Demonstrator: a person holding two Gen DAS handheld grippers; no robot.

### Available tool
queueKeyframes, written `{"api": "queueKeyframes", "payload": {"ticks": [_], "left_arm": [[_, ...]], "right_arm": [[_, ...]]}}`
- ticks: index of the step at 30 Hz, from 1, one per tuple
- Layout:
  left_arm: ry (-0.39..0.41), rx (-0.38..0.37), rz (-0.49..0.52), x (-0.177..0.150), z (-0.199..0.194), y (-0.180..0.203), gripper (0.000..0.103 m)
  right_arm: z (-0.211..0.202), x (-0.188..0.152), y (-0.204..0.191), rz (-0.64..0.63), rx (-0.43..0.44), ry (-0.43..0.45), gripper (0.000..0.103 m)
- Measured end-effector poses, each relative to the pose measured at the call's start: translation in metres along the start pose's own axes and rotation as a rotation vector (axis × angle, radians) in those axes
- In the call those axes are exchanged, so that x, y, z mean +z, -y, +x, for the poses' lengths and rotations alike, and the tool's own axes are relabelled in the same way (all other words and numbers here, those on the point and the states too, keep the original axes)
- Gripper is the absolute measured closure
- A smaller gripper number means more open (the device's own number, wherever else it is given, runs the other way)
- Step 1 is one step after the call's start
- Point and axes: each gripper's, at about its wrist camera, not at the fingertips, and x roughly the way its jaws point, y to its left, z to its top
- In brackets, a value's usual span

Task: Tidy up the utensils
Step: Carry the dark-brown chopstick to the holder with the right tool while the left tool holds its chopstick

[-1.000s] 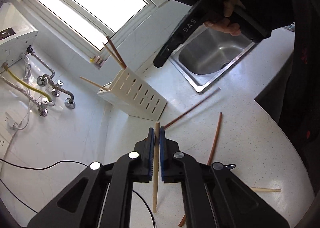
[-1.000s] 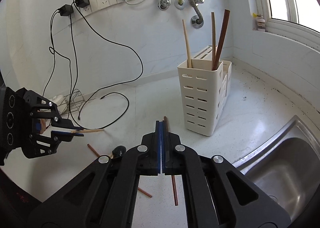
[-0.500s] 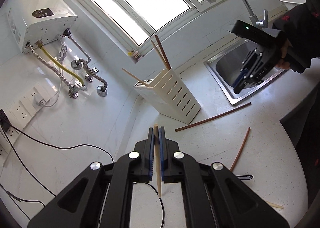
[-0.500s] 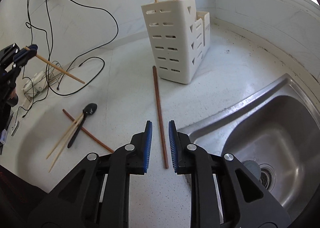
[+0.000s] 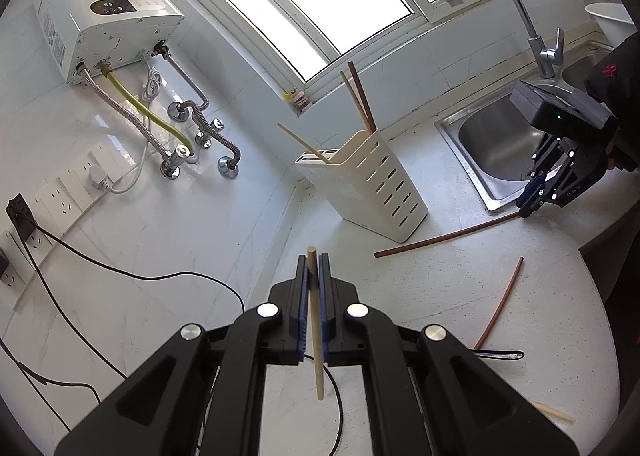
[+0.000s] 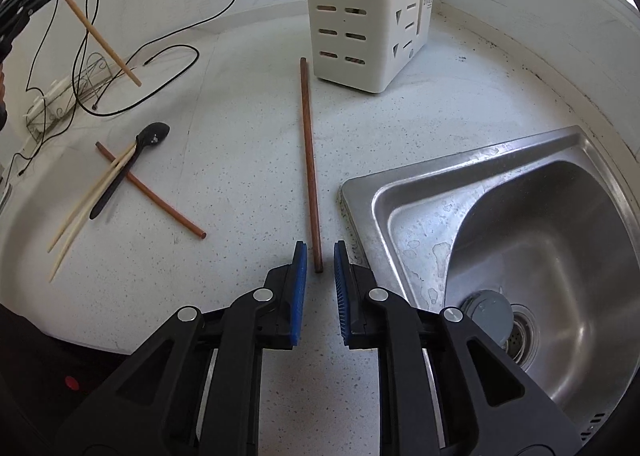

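Left gripper (image 5: 313, 268) pinched tight on a pale chopstick (image 5: 316, 332), lifted clear of the counter (image 6: 240, 160). Right gripper (image 6: 320, 256) closing, pads apart and not pressing, around the near end of a dark chopstick (image 6: 309, 152) flat beside the sink (image 6: 520, 240), near the white holder (image 6: 352, 8).

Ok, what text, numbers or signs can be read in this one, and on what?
"DAS": side of the right tool, whose jaws are closing with the brown chopstick end between them.
"55", roughly: display on the water heater.
"COO...": label on the utensil holder, remainder blurred.
Red emblem on the sleeve: not legible.
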Motion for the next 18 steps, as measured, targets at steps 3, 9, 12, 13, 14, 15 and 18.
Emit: {"api": "queueKeyframes", "payload": {"ticks": [3,9,12,13,14,15,18], "left_arm": [[-0.001,0.008,-0.001,0.0,-0.001,0.0,0.098],[-0.008,0.038,-0.021,0.002,0.0,-0.003,0.098],[-0.011,0.063,-0.037,0.002,0.0,-0.008,0.098],[-0.011,0.068,-0.049,0.003,0.0,-0.01,0.098],[-0.01,0.077,-0.059,0.003,-0.001,-0.012,0.098],[-0.011,0.086,-0.068,0.004,-0.002,-0.014,0.098],[-0.012,0.11,-0.094,0.004,-0.003,-0.019,0.098]], "right_arm": [[0.0,-0.002,-0.006,-0.047,-0.037,0.004,0.098],[-0.003,-0.005,-0.009,-0.077,-0.037,0.02,0.099],[-0.019,-0.004,-0.007,-0.058,-0.013,0.066,0.099],[-0.027,-0.001,-0.006,-0.043,-0.003,0.09,0.099],[-0.035,0.003,-0.003,-0.025,0.006,0.117,0.099],[-0.045,0.006,0.0,-0.005,0.015,0.147,0.099],[-0.073,0.019,0.009,0.058,0.041,0.244,0.099]]}}
